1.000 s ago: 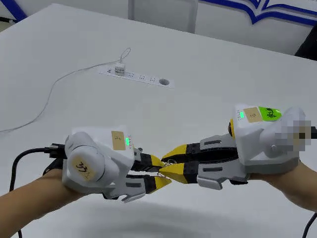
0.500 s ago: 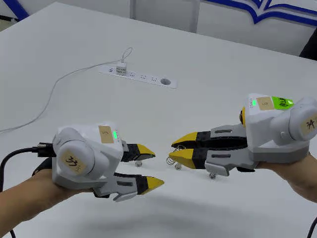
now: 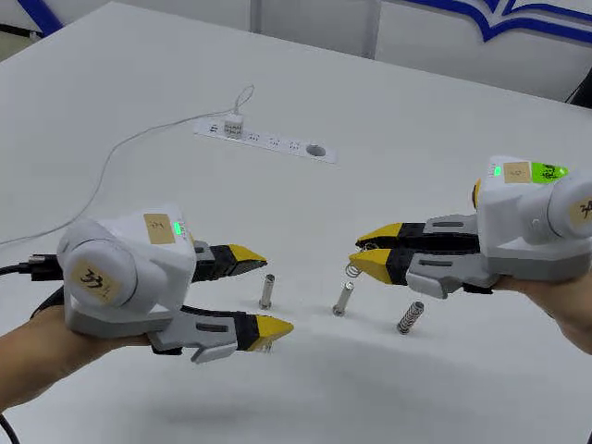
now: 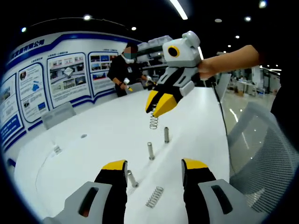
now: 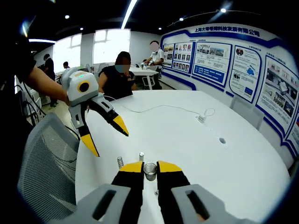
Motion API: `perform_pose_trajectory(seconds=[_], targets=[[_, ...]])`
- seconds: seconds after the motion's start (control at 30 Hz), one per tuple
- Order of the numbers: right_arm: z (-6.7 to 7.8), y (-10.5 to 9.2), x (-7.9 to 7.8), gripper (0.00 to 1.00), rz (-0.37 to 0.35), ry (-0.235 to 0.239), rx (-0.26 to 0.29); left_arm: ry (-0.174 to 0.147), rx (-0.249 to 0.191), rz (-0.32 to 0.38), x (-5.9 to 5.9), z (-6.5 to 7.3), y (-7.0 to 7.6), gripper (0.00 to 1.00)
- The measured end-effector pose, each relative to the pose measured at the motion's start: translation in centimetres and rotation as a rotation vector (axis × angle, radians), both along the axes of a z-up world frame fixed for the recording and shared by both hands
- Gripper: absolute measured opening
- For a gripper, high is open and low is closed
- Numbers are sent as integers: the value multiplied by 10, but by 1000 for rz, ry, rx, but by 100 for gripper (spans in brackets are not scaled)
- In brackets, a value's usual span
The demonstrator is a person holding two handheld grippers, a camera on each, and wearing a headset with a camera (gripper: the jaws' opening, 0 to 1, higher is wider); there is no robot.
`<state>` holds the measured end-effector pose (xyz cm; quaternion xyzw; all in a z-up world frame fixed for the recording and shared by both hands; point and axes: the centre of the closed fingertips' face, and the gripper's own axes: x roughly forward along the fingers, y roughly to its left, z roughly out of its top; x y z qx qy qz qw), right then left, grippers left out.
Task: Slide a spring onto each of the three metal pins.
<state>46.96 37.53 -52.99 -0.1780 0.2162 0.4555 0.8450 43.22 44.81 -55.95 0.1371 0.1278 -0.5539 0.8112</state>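
Note:
Three small metal pins stand on the white table (image 3: 416, 139): a bare one (image 3: 267, 290), a bare middle one (image 3: 343, 298), and one with a spring round it (image 3: 411, 317). My left gripper (image 3: 264, 289) is open, its jaws on either side of the nearest pin (image 4: 132, 178). A loose spring (image 4: 154, 197) lies below its jaws. My right gripper (image 3: 363, 252) hangs above the middle pin, shut on a spring (image 3: 352, 269) that dangles from its tips. That spring (image 5: 149, 170) sits between its yellow jaws, and the left gripper (image 5: 110, 141) faces it.
A white power strip (image 3: 264, 143) with a plug and a cable trailing left lies at the back of the table. People sit at tables in the background (image 5: 120, 70). A mesh chair back (image 5: 44, 154) stands by the table edge.
The two grippers, tip to tip a second ago, have drawn apart. The left one opened and moved left; the right one moved right with the spring. The pins now stand uncovered.

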Motion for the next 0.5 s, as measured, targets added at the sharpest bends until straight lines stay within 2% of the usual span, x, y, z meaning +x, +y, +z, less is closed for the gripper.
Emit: perform_pose_trajectory(seconds=[0.17, 0.3, 0.5], targets=[[-13, -7, 10, 11, -36, 27, -22, 10, 5, 15, 1, -3, 9, 48], [-25, -10, 17, 11, -68, 58, -31, 41, -12, 24, 0, -2, 13, 51], [-39, -15, 24, 11, -116, 93, -37, 62, -16, 27, -5, -4, 18, 57]])
